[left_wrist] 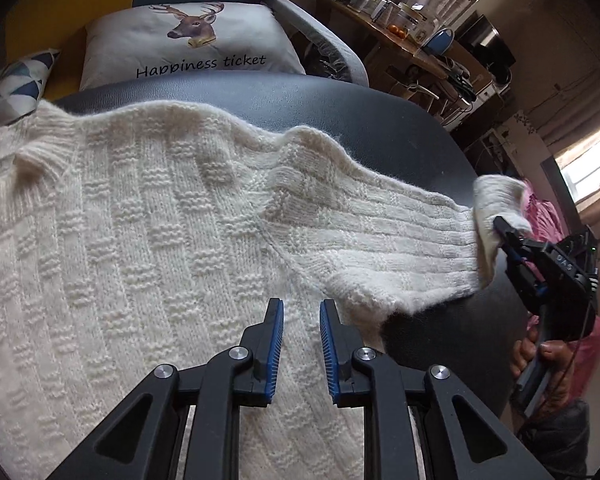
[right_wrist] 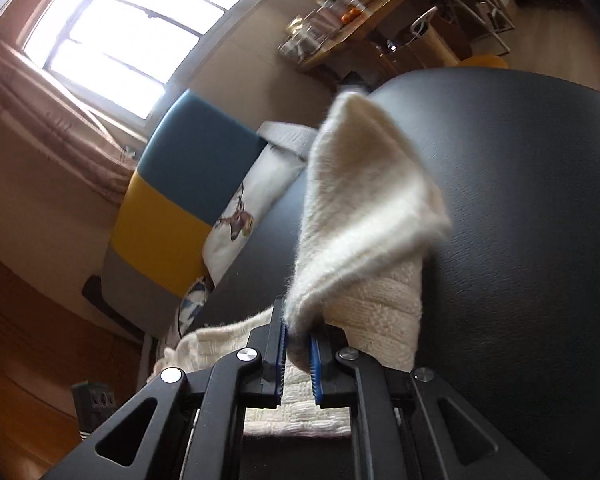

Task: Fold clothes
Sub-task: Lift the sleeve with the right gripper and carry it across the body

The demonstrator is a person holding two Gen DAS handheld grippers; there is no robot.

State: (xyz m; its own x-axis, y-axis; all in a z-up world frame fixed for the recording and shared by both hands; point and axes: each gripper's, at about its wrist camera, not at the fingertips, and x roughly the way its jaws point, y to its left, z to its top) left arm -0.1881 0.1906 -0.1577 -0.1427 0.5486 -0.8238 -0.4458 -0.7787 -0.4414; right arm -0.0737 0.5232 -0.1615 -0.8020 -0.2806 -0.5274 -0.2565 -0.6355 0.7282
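White knit sweater is lying spread flat on the dark tabletop, one sleeve stretching off toward the tabletop's edge. Right tool is pinching the sleeve cuff and lifting it off the tabletop. Left tool is hovering over the sweater body just beside the armpit seam, jaws spread, gripping nothing.

Dark leather-look tabletop, white knit sweater spread flat
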